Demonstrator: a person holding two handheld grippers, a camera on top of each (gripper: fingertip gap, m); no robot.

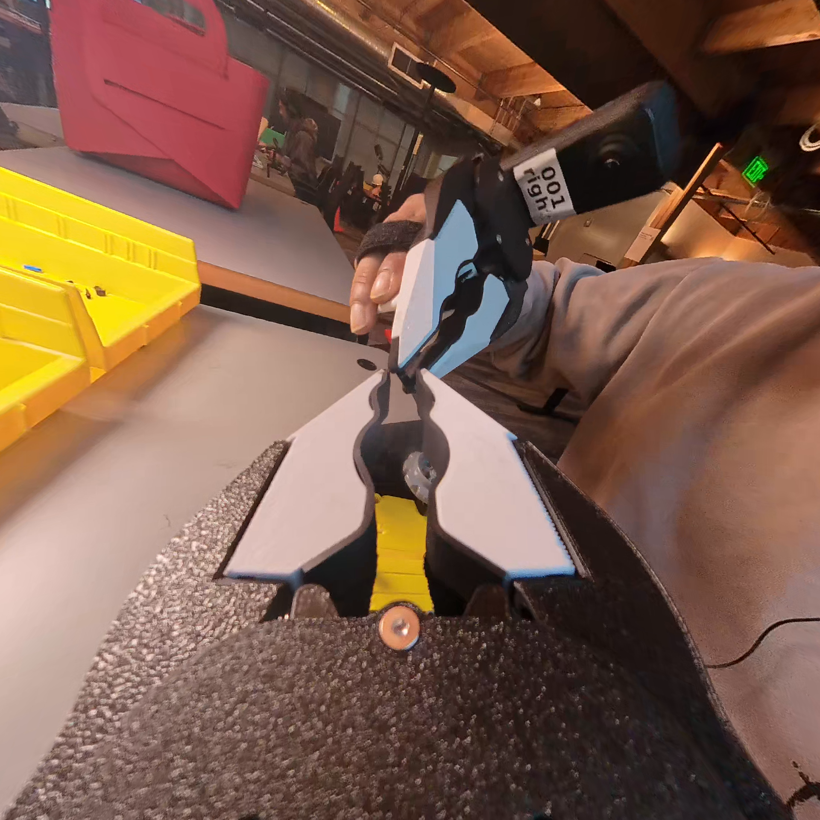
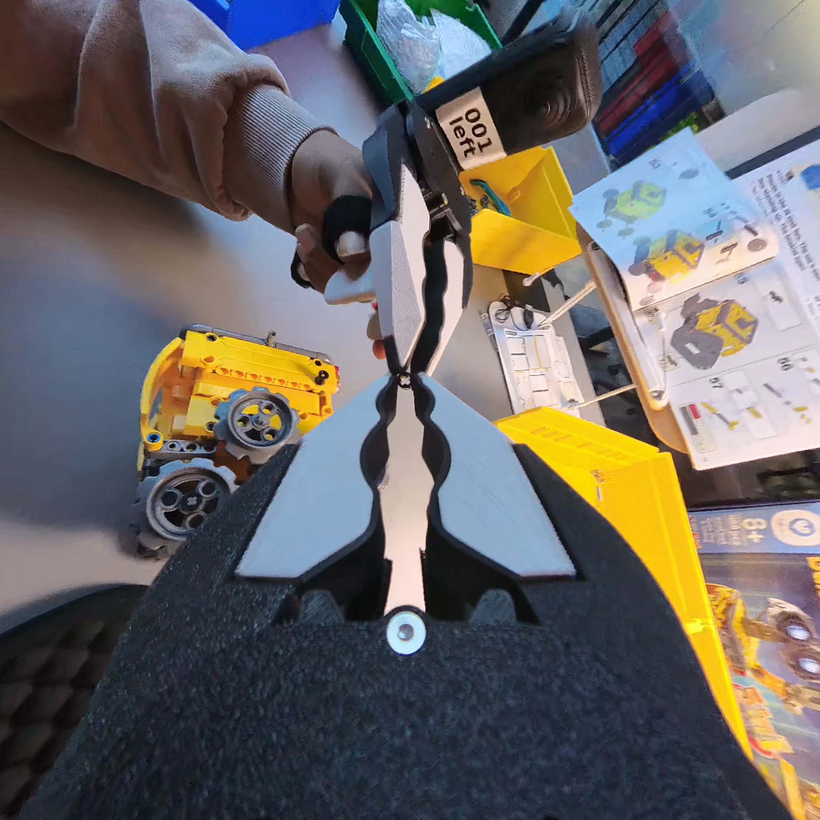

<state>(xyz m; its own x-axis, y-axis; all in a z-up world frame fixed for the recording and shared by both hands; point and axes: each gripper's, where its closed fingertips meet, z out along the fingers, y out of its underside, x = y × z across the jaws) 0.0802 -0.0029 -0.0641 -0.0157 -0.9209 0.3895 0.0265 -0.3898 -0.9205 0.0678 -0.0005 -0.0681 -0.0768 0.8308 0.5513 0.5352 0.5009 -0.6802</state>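
Black plastic, short: the pin (image 2: 404, 380) sits in mid-air at the point where both claws meet tip to tip, above the grey table (image 1: 199, 399). In the right wrist view it is seen end-on, with its cross-shaped bore facing the camera. Its long axis therefore runs roughly along the fingers of the right gripper (image 2: 405, 379) and across those of the left gripper (image 1: 403, 373).

The right gripper's jaws are closed onto the pin, one tip on each side. The left gripper's tips are drawn in close about the same pin. A sliver of gap shows beside it in the left wrist view, so firm contact cannot be confirmed.

Left wrist view, left to right:
- Yellow bins (image 1: 133, 266) lie along the left edge of the table, well apart from the claws.
- A red case (image 1: 146, 102) stands behind them on a farther table.
- The table edge runs just beyond the meeting point.
- The right hand (image 1: 372, 284) and a beige sleeve (image 1: 665, 399) fill the right side.

Right wrist view, left to right:
- Bare table surface lies at the far left.
- A yellow brick model (image 2: 230, 399) with grey toothed wheels lies on the table, below and left of the claws.
- The left hand (image 2: 328, 195) comes in from the upper left.
- More yellow bins (image 2: 621, 466) sit just right of the tips.
- An open booklet (image 2: 732, 310) on a stand and a printed box (image 2: 763, 621) close off the right side.

Open room is widest to the left.
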